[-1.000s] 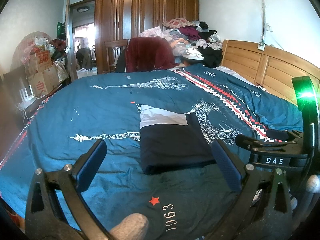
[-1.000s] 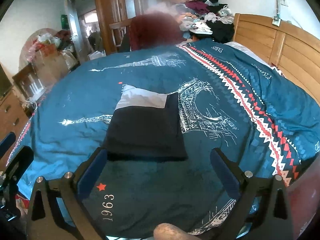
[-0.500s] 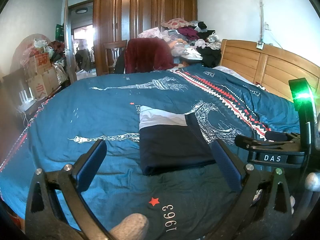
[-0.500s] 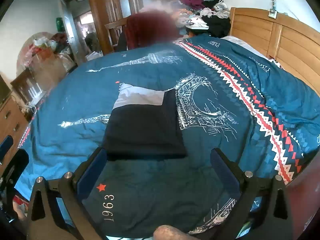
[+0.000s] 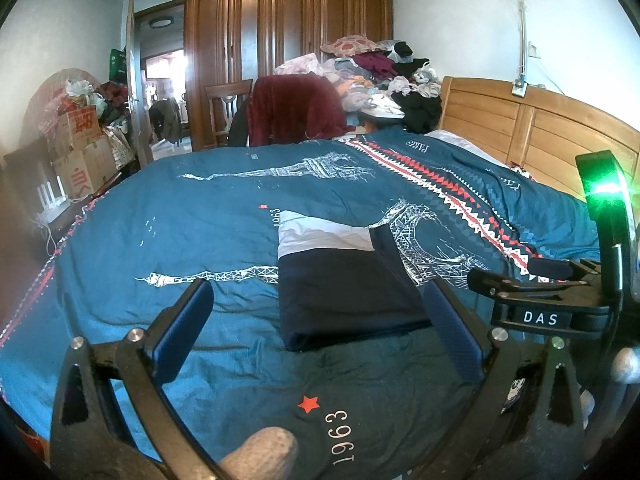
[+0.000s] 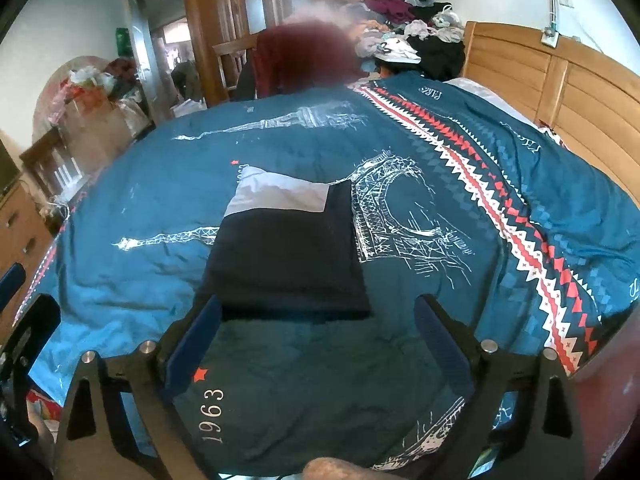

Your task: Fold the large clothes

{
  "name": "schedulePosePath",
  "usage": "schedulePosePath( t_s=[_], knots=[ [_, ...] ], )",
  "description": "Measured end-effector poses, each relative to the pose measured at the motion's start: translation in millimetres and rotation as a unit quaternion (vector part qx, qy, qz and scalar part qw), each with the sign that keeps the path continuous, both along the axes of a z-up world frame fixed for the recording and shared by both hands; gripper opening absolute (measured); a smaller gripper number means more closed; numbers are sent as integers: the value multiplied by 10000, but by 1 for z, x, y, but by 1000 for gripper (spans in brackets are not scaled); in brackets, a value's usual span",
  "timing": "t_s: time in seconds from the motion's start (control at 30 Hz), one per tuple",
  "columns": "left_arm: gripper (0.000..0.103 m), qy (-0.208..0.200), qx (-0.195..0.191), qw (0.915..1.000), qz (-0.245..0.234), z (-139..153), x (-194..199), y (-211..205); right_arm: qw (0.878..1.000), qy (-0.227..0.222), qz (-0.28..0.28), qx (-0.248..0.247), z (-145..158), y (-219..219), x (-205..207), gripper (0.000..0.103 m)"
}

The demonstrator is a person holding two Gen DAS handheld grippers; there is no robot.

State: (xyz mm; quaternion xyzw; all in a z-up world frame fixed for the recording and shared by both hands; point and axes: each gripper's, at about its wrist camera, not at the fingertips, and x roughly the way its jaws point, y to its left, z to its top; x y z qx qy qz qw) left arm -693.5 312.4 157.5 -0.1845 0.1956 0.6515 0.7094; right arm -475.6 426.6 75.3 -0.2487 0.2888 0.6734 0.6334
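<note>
Folded garment (image 5: 344,284), dark navy with a pale grey-white band at its far end, lies flat as a neat rectangle near the middle of the bed, on the teal quilt (image 5: 200,220) printed with Eiffel Tower drawings, "1963" and a red-and-white zigzag stripe. Left gripper (image 5: 320,328): jaws spread wide, nothing between them, held above the quilt on the near side of the garment, not touching it. Right gripper (image 6: 316,340): jaws likewise wide apart and empty, just short of the garment's near edge; contact with the quilt cannot be told. In the left wrist view the right gripper's body shows at the right edge with a green light lit and a "DAS" label (image 5: 540,318). Wooden headboard (image 5: 540,128) on the right. Beyond the bed: heap of loose clothes (image 5: 380,76), chair draped in dark red cloth (image 5: 292,108), tall wooden wardrobe (image 5: 288,32), cardboard boxes (image 5: 80,148) at left.
</note>
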Motion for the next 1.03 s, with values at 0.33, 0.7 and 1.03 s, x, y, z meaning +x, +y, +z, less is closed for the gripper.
schedulePosePath(
  t_s=[0.33, 0.7, 1.03],
  knots=[
    [103, -62, -40, 10000, 9, -5, -3, 6, 9998, 39, 172, -99, -3, 5, -10, 98],
    [103, -120, -86, 9999, 44, -11, -15, 7, 9991, 92, 349, -206, -7, 12, -20, 98],
    [103, -121, -84, 9999, 48, -12, -20, 8, 9986, 173, 475, -145, -5, 15, -24, 98]
  ],
)
